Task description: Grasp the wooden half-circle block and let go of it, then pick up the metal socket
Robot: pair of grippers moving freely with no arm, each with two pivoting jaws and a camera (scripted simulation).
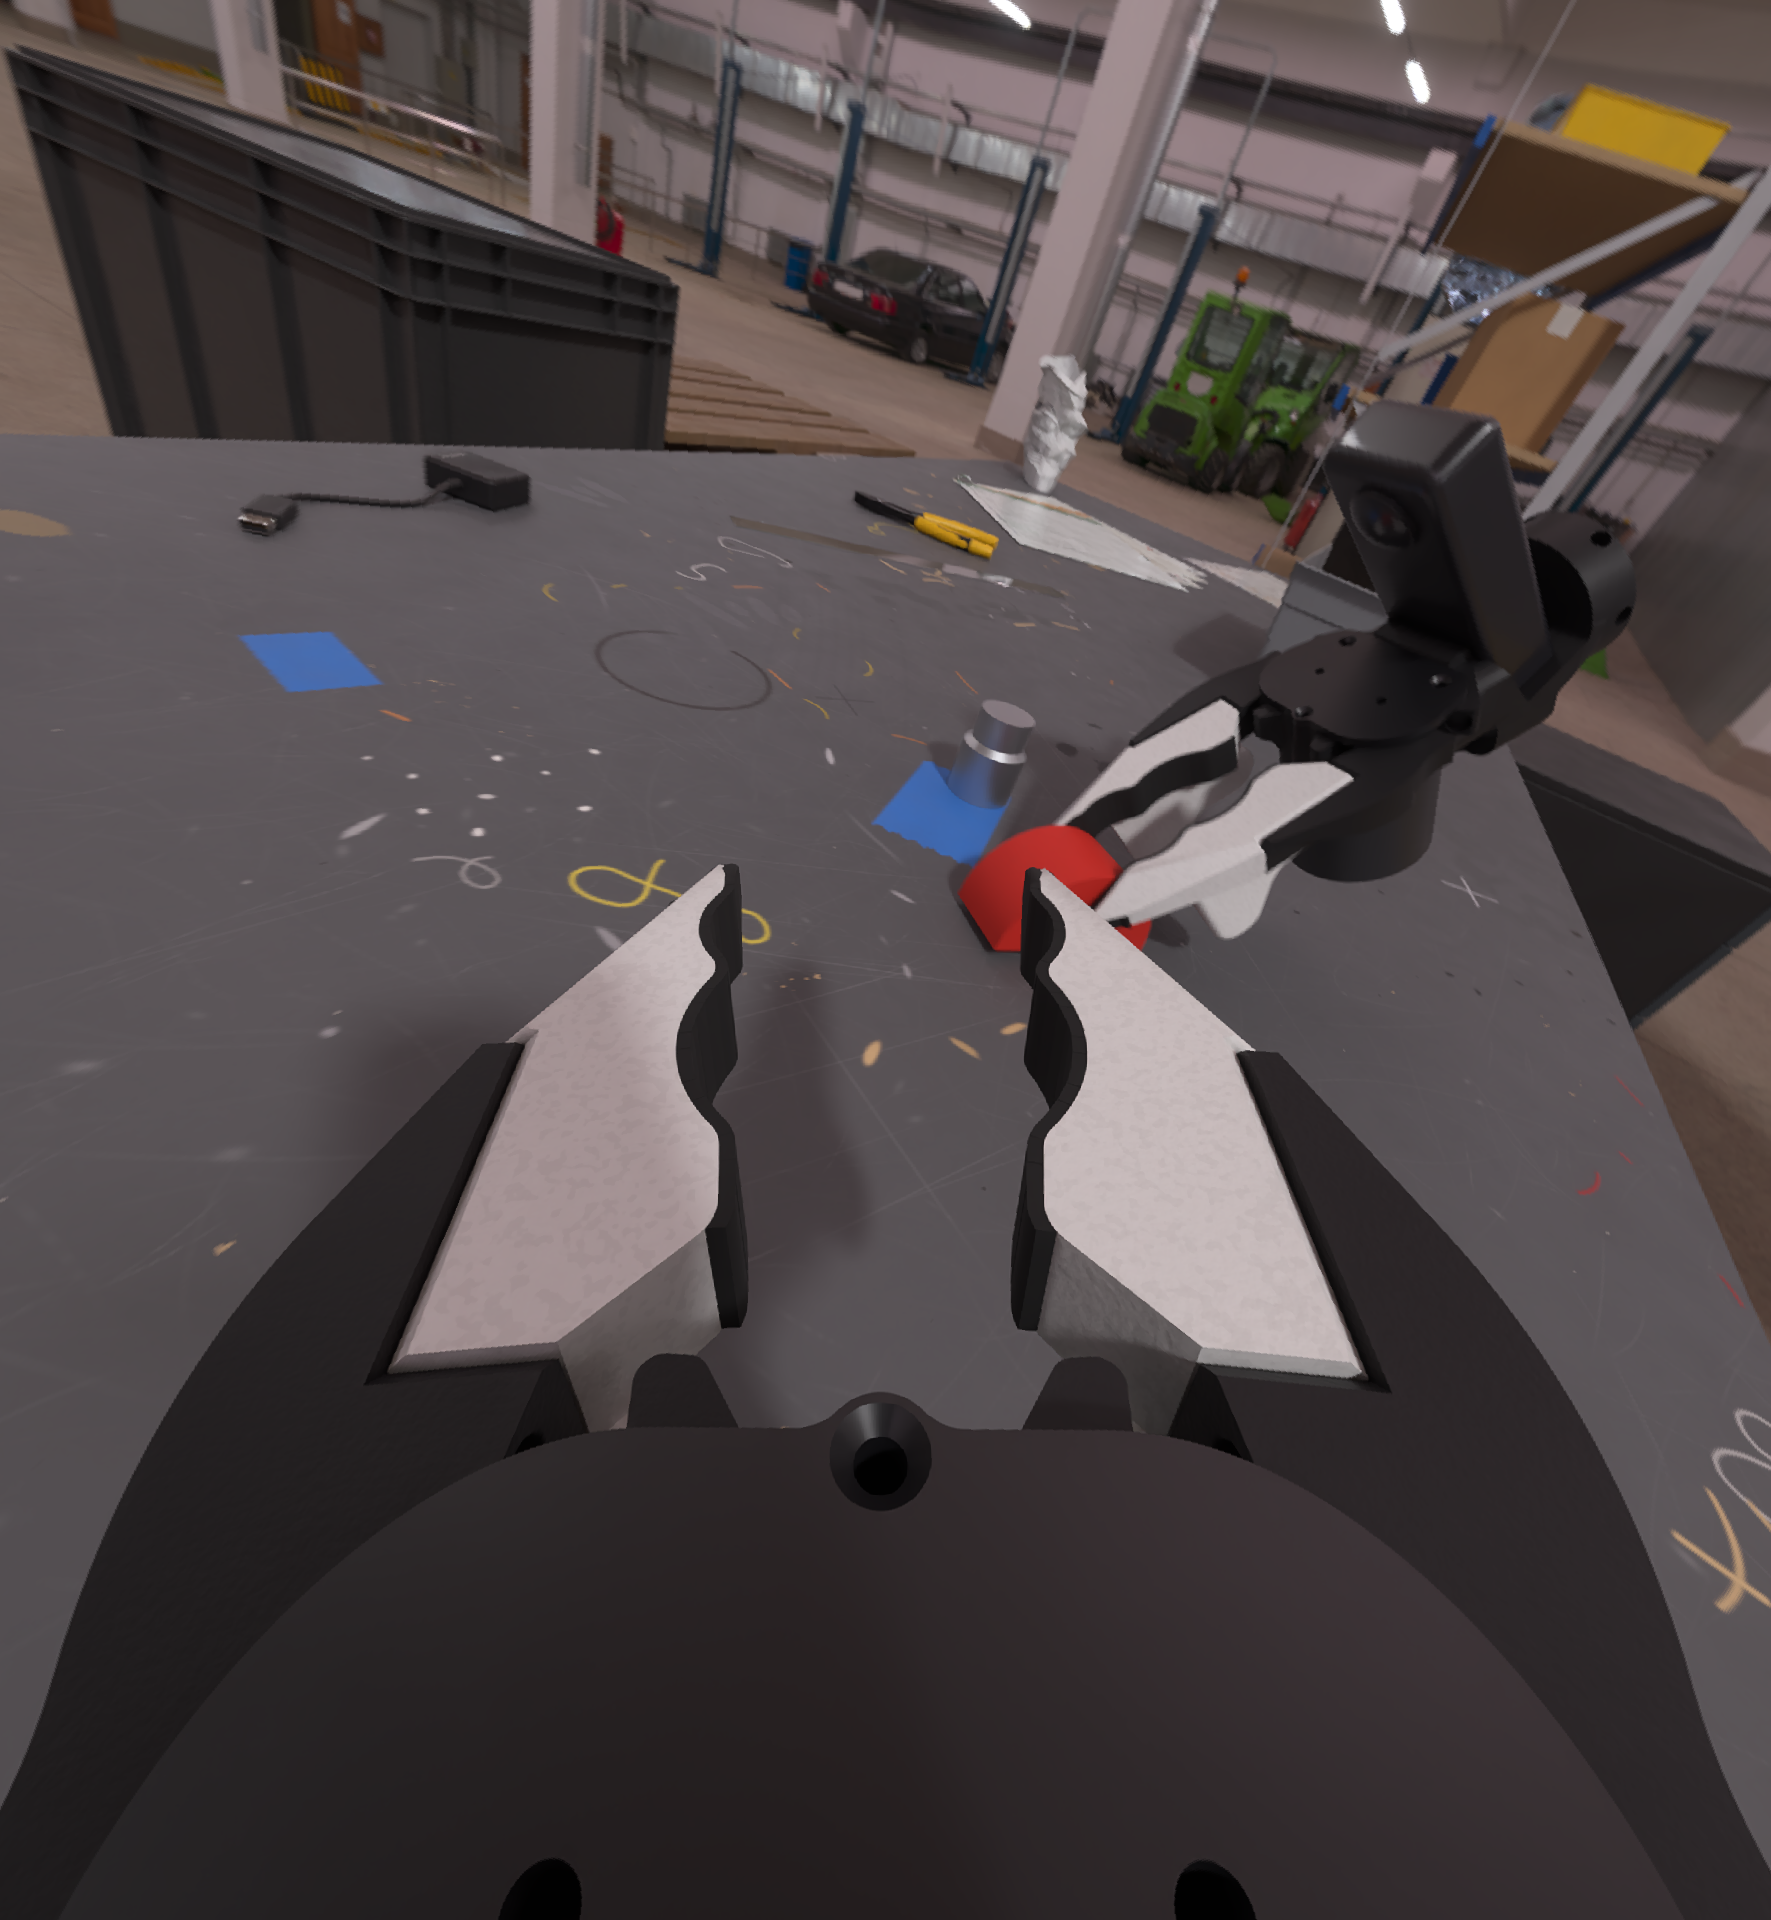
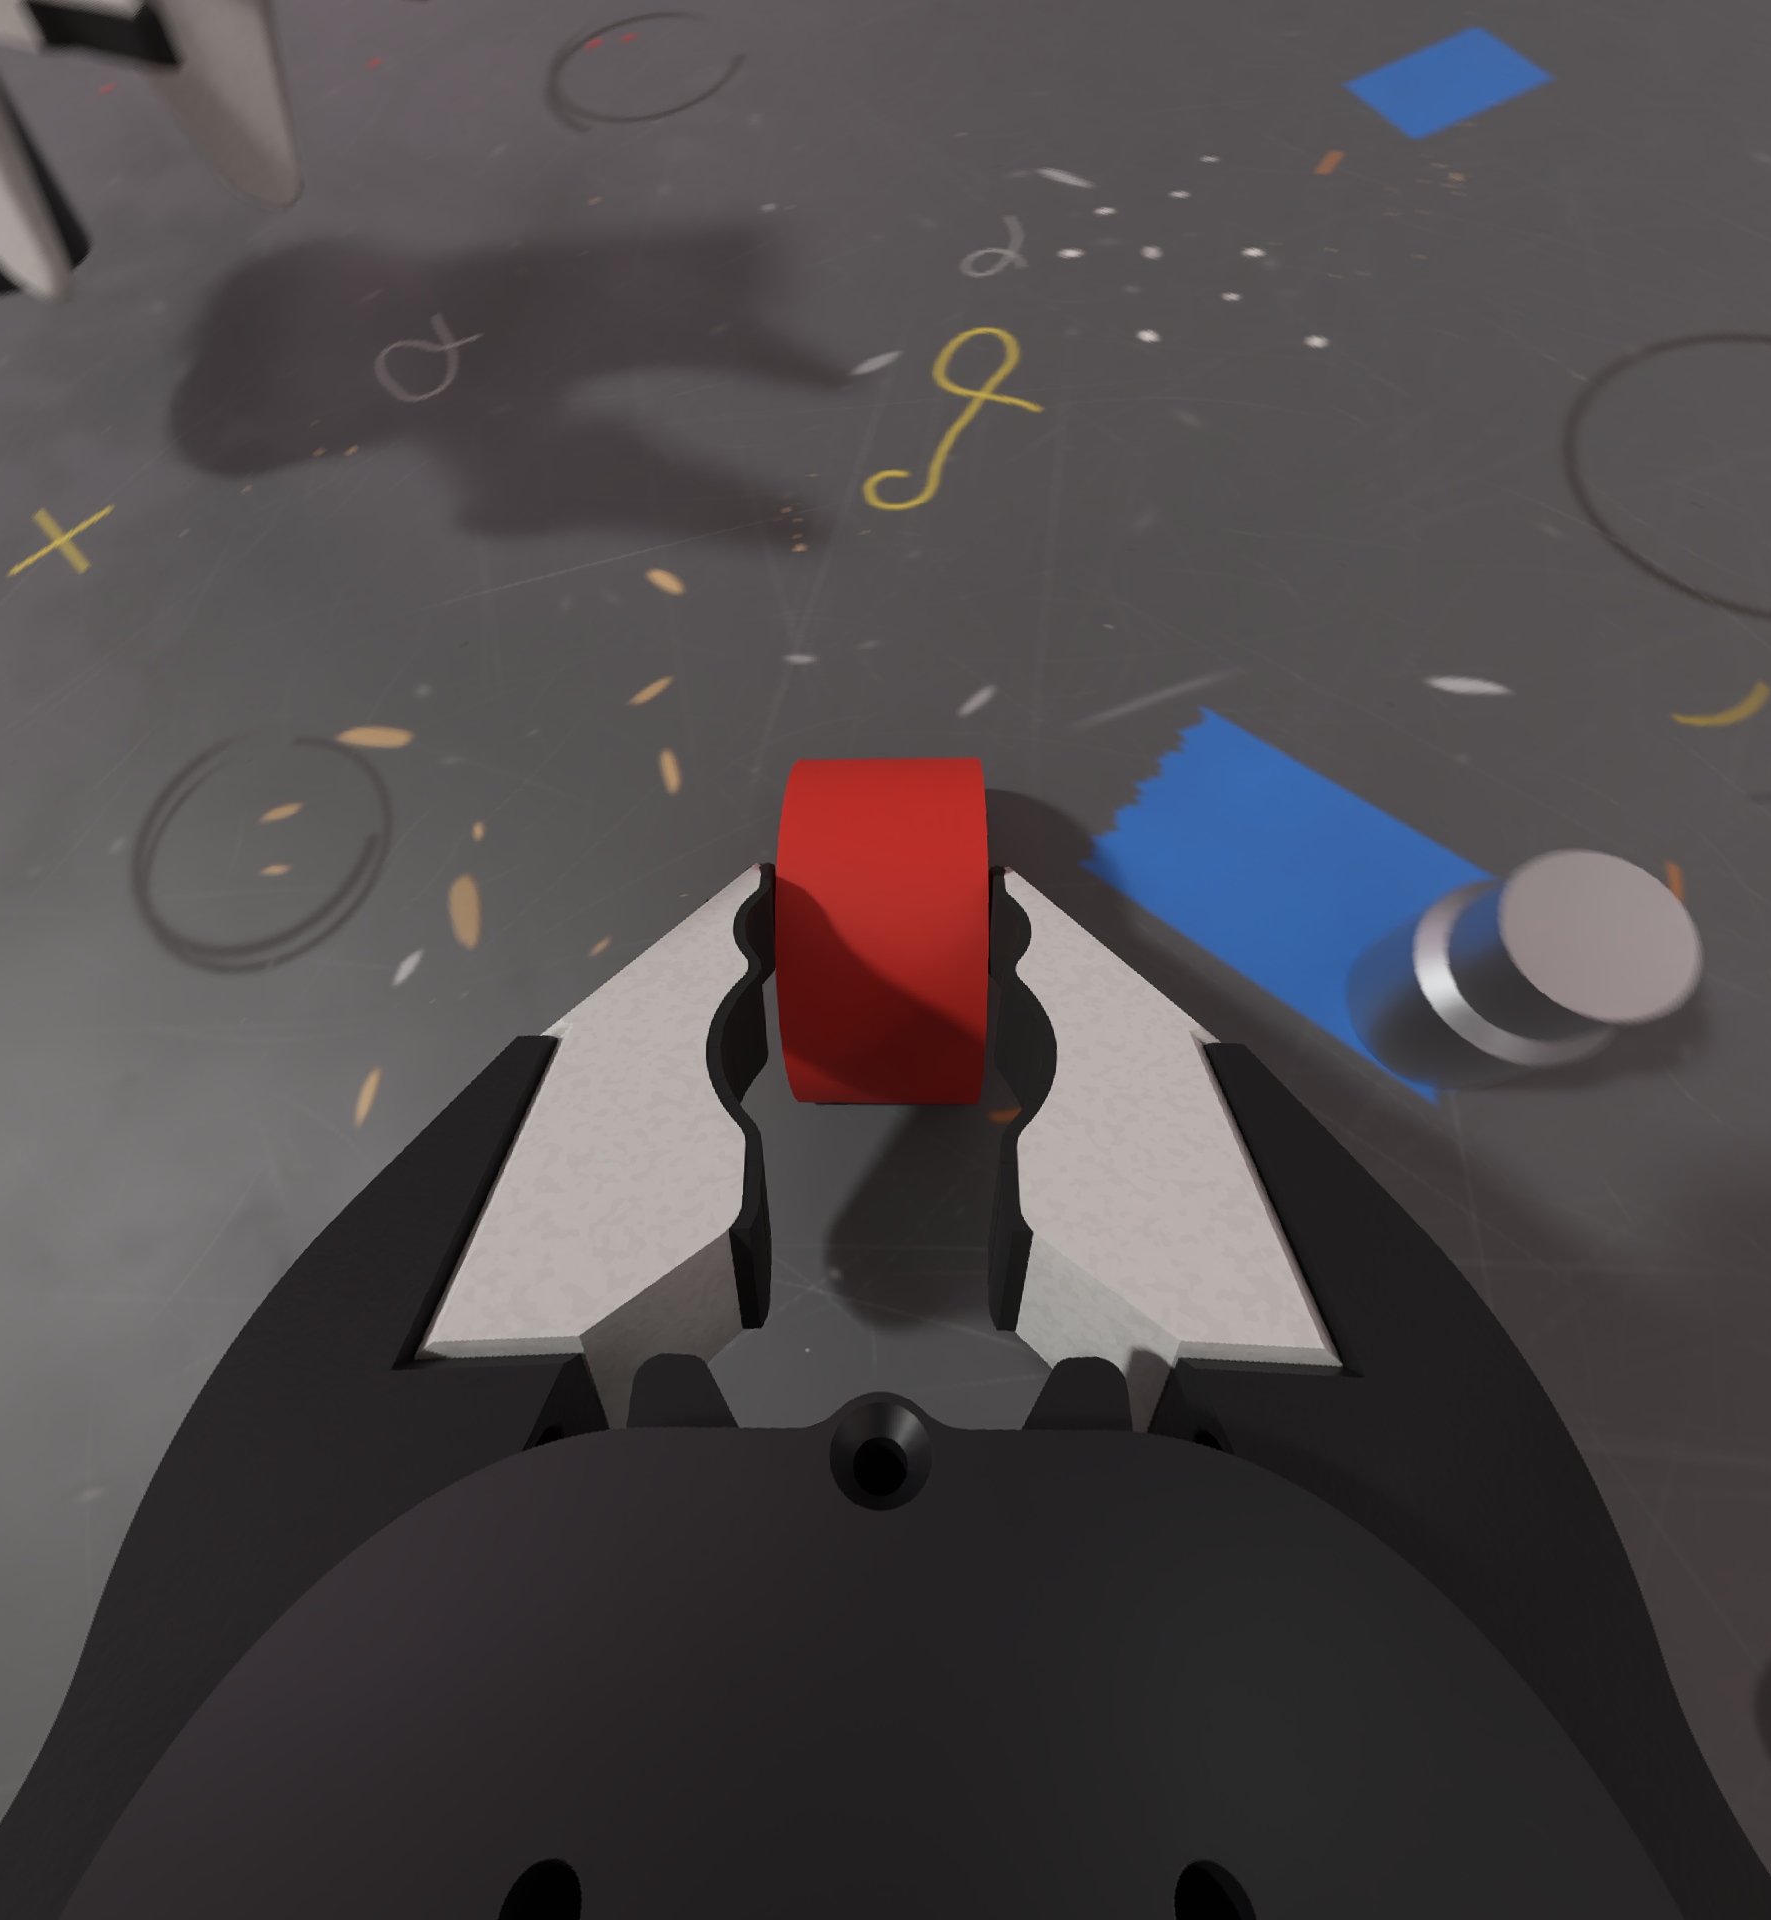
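The red half-circle block [image 2: 881, 914] stands on its edge on the dark table, between the fingers of my right gripper [image 2: 881, 873]. Both pads touch its flat sides, so the gripper is shut on it. In the left wrist view the block [image 1: 995, 883] shows with the right gripper [image 1: 1109, 873] straddling it from the right. The metal socket [image 2: 1556, 966] stands upright just right of the block, on the end of a blue tape strip [image 2: 1276, 862]; it also shows in the left wrist view [image 1: 990, 753]. My left gripper [image 1: 881, 883] is open and empty, hovering in front of the block.
A dark crate [image 1: 341, 281] stands beyond the table's far left edge. A black adapter with a cable [image 1: 476, 480] and yellow pliers [image 1: 948, 530] lie at the back. Another blue patch [image 1: 307, 660] lies to the left. The table's right edge [image 1: 1587, 914] is close to the right gripper.
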